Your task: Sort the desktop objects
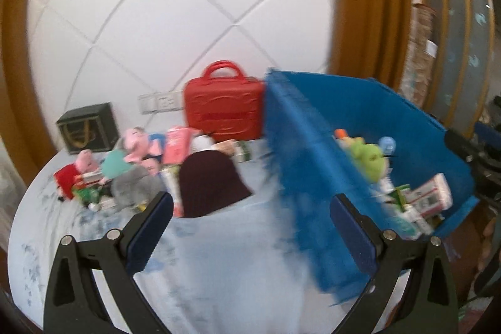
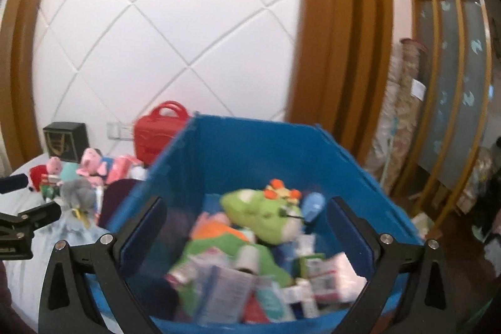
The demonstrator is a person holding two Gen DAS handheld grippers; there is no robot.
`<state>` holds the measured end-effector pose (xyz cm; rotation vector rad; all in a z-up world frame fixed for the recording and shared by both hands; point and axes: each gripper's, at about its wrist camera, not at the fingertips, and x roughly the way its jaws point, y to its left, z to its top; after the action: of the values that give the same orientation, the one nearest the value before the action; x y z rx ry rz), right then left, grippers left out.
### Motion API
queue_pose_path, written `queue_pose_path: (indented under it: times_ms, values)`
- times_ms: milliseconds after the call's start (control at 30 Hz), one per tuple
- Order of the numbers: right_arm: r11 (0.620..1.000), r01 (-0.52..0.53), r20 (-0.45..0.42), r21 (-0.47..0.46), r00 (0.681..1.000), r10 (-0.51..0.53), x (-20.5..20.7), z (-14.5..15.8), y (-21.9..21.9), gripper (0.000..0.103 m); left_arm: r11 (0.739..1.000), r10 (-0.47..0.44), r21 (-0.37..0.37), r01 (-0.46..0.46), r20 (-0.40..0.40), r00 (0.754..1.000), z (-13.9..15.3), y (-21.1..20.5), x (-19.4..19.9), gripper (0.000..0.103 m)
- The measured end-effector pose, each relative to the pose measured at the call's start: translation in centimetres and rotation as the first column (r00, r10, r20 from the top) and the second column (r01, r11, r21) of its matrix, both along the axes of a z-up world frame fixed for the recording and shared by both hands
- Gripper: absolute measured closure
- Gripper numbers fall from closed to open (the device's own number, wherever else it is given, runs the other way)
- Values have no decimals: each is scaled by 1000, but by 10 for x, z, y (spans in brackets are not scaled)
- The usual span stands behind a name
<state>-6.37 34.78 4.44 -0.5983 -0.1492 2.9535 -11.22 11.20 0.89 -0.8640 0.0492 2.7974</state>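
A blue bin stands at the table's right side, holding a green plush toy, small boxes and tubes. My left gripper is open and empty, left of the bin's near wall, above the pale tablecloth. Ahead of it lie a dark maroon hat, a grey plush, pink pig plushes and small packets. My right gripper hangs open over the bin's contents with nothing between its fingers. The left gripper's fingers show at the right wrist view's left edge.
A red carry case stands upright against the white padded wall behind the pile. A dark gift bag sits at the back left. Wooden frames and a screen rise to the right of the table.
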Motion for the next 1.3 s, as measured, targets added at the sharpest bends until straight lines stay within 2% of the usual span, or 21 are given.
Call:
queue_pose_path:
  times_ms: [167,267,433,567,700,933,1067,1300]
  values:
    - [999,-51,-30,8,998,51,-12,7,-83,0,997,70,-21,-69,49,996,-19,-89,-19,2]
    - [997,-79,-13,-7,997,79,-29,2,-135,0,994,105,-39,-102,84,991,-34,-142,-32,2]
    - [994,-105,103,-37,989,108,-72,-27,-196,0,986,166,-53,-160,155,974,-64,-215,-58,2]
    - [992,-119,223,-50,966,127,-114,-61,-228,0,980,199,-43,-195,214,956,-89,-253,-84,2]
    - [992,-106,308,-66,944,121,-147,-97,-242,0,974,228,-58,-220,277,933,-113,-268,-110,2]
    - [990,-103,426,-91,895,133,-213,-149,-249,0,977,203,-20,-211,376,904,-153,-262,-168,2]
    - [984,-110,496,-139,852,165,-251,-181,-248,0,976,207,-25,-215,398,894,-170,-249,-202,3]
    - [980,-116,565,-163,803,189,-318,-228,-259,0,966,256,-71,-248,405,878,-192,-236,-281,3]
